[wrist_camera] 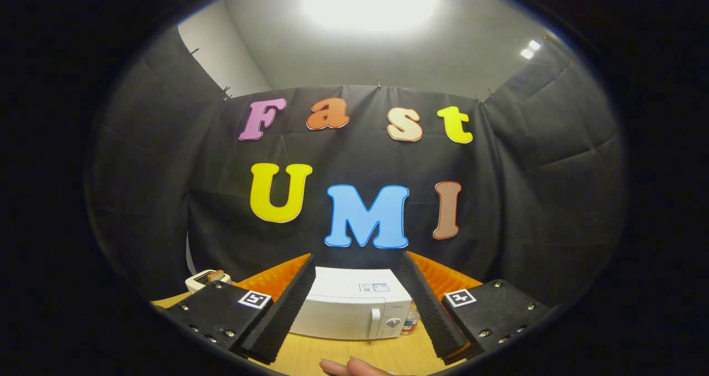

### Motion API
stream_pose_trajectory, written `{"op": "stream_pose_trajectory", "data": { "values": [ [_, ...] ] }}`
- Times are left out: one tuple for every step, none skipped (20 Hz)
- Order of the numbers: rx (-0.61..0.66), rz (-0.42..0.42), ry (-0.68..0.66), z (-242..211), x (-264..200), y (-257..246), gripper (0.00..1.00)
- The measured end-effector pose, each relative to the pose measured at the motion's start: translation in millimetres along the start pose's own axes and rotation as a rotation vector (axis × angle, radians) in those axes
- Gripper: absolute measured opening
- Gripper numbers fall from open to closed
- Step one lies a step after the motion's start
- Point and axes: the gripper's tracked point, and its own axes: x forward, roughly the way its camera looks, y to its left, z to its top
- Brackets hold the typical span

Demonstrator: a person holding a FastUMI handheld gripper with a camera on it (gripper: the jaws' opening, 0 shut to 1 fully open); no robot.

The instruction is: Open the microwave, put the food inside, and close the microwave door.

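Toaster sits left of the microwave, near the table's left edge. Microwave is door-shut, beyond the gripper and framed between its fingers, which are spread wide, holding nothing. Bare tabletop fronts it. Small bottle touches its right side. Fingertips of a hand at near edge.

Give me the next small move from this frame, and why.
Probably bring the gripper down and forward toward the door handle of the microwave. The door looks shut, the microwave sits beyond the open, empty fingers on the wooden table, and nothing is held yet, so opening comes first. A hand rests on the table nearer than the fingers.
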Motion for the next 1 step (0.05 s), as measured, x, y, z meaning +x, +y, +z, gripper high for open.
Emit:
{"op": "stream_pose_trajectory", "data": {
  "values": [
    [0.000, 0.003, 0.003, -2.2, 0.3, -0.5, 0.98]
  ]
}}
